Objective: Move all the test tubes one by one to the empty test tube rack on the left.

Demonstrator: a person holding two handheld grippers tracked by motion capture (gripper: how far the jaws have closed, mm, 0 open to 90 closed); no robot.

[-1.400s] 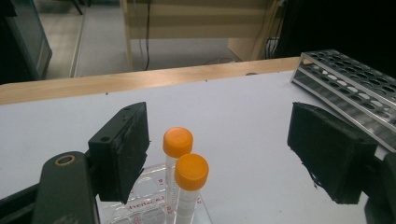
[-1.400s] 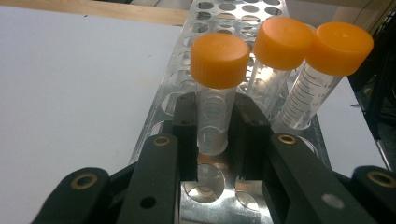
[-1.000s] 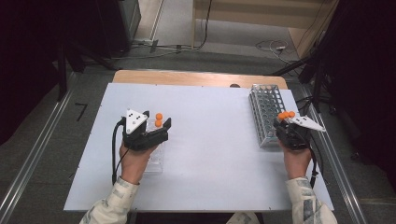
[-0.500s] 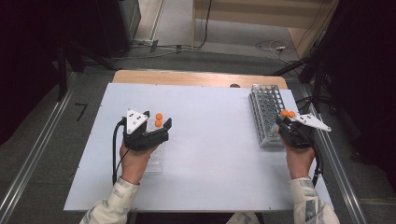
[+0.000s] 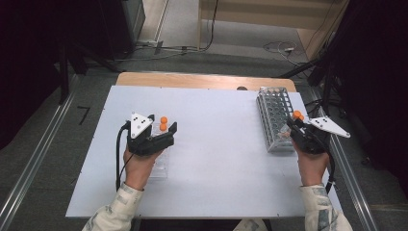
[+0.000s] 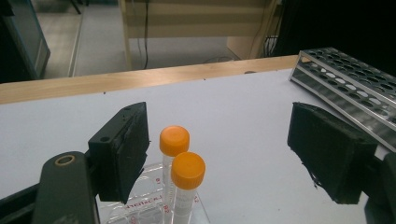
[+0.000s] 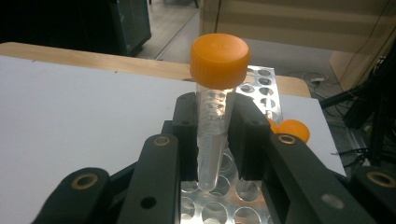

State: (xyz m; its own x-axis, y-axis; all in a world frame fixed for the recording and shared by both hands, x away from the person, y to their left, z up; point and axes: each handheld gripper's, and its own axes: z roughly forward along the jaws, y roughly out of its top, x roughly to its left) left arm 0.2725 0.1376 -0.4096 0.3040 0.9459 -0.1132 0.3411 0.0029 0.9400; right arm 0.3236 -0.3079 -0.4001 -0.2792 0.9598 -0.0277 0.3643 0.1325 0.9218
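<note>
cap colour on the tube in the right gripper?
Orange. The tube has an orange screw cap, clearest in the right gripper view.

Orange caps top the clear tubes [image 6: 182, 184]; another orange-capped clear tube [image 7: 214, 126] sits between black pads. The rack [image 5: 274, 118] by the desk's right edge is silvery metal; the desk [image 5: 216, 163] white, its far edge wood-brown

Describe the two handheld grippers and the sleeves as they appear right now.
Both the left gripper and the right gripper are black, with two blocky jaws and round pivot holes. Each carries a grey three-cornered plate with dark dots, and trails a black cable. The sleeves are a pale patterned fabric.
</note>
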